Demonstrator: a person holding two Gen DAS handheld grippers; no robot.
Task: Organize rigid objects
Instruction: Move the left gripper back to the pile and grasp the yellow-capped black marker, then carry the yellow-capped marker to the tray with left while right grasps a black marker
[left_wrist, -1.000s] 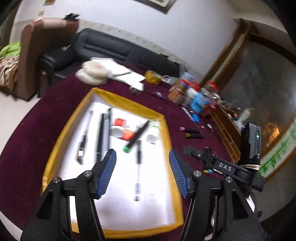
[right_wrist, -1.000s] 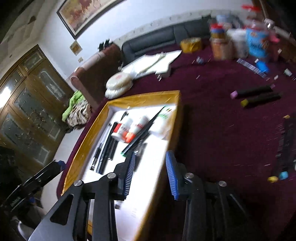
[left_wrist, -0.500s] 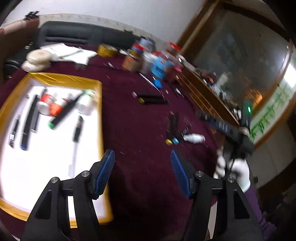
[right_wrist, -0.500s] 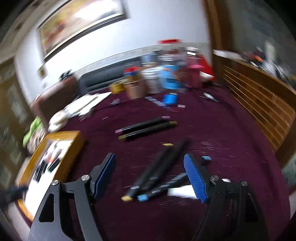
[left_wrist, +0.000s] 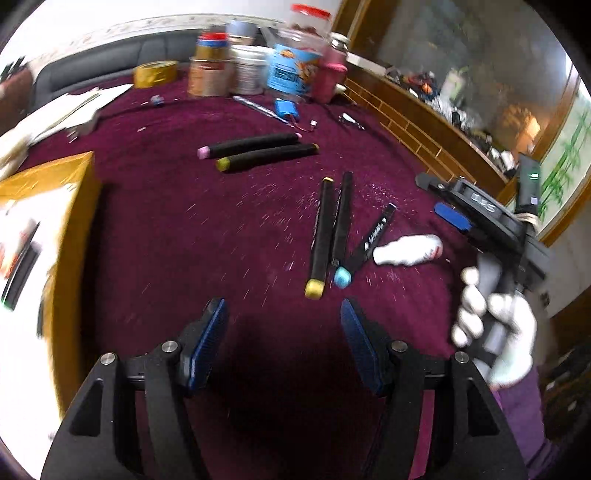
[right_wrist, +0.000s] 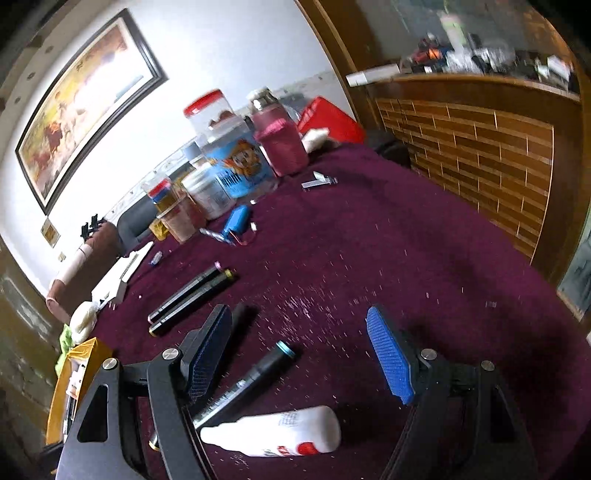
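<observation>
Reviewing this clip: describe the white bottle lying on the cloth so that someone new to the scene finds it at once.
Start at the maroon tablecloth and find the three black markers fanned out just ahead of the left tool. The white bottle lies on its side beside the marker with the white lettering. It is the only pale, stubby thing there, with red print near one end.

A home living room: dark sofa (left_wrist: 92, 68), framed painting (right_wrist: 85, 122), wood-panelled cabinet (right_wrist: 480, 155)

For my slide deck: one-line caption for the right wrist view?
Open right gripper hovering over white bottle and markers on maroon tablecloth.
</observation>
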